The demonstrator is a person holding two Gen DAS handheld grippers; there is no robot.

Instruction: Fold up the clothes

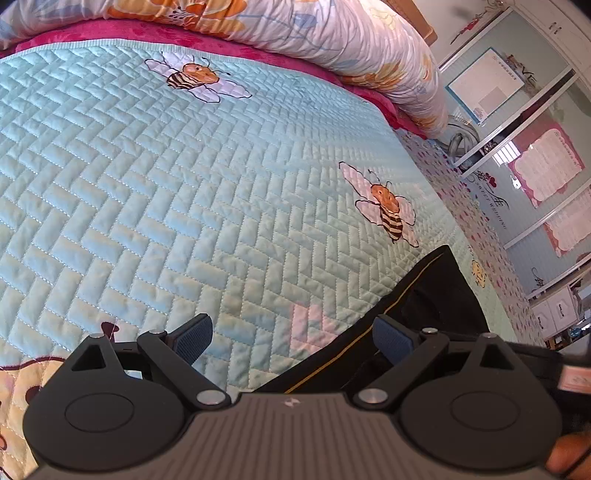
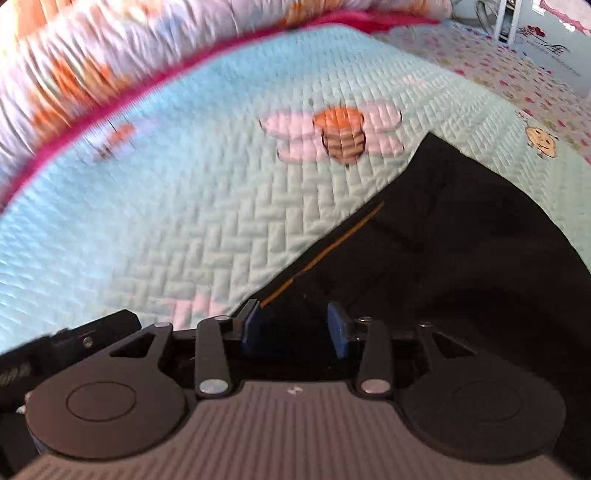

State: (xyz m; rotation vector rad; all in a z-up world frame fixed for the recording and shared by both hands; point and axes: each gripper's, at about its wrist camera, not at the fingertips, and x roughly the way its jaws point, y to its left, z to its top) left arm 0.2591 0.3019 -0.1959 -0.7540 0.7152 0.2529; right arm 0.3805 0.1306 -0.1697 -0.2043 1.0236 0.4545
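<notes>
A black garment [image 1: 436,295] with a thin yellow seam line lies flat on the quilted bed cover, in the lower right of the left wrist view. My left gripper [image 1: 293,338] hovers at its left edge with its jaws wide apart; the right pad [image 1: 391,338] is over the black cloth and the left pad over bare quilt. In the blurred right wrist view the garment [image 2: 461,240] fills the right side. My right gripper [image 2: 294,328] stands over its near edge, the blue pads apart and dark cloth showing in the gap, nothing pinched.
The pale green quilt [image 1: 184,184] with bee pictures spreads to the left and far side. A rolled floral duvet [image 1: 332,29] lies along the far edge on a pink blanket. Wardrobe doors [image 1: 517,110] stand beyond the bed's right edge. A fingertip [image 1: 569,454] shows at the corner.
</notes>
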